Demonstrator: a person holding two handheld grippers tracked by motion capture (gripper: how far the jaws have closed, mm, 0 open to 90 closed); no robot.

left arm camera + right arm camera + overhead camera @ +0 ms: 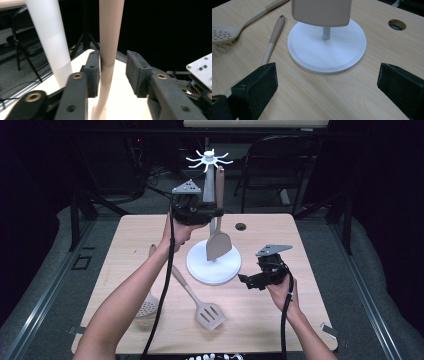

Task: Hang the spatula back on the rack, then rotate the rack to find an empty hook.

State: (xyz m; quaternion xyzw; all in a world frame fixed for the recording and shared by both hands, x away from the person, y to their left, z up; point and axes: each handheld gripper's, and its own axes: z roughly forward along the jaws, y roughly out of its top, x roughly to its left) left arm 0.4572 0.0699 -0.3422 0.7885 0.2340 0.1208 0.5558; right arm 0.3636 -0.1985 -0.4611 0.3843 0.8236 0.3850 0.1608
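Observation:
A tan spatula [218, 243] hangs blade-down from the white hook rack [209, 159] of a stand with a round white base [199, 266]. My left gripper [214, 212] is raised beside the stand's pole, level with the spatula's handle [110, 37]. In the left gripper view the handle runs between the jaws of my left gripper [114, 68]. It lies against the left pad and there is a gap to the right pad, so the jaws stand open around it. My right gripper [248, 281] rests low on the table to the right of the base, open and empty [327, 85].
A tan slotted turner [210, 315] and a perforated spoon [147, 306] lie on the wooden table [280, 320] in front of the stand. A cable hole [241, 226] sits at the back, and a dark chair [280, 160] stands behind the table.

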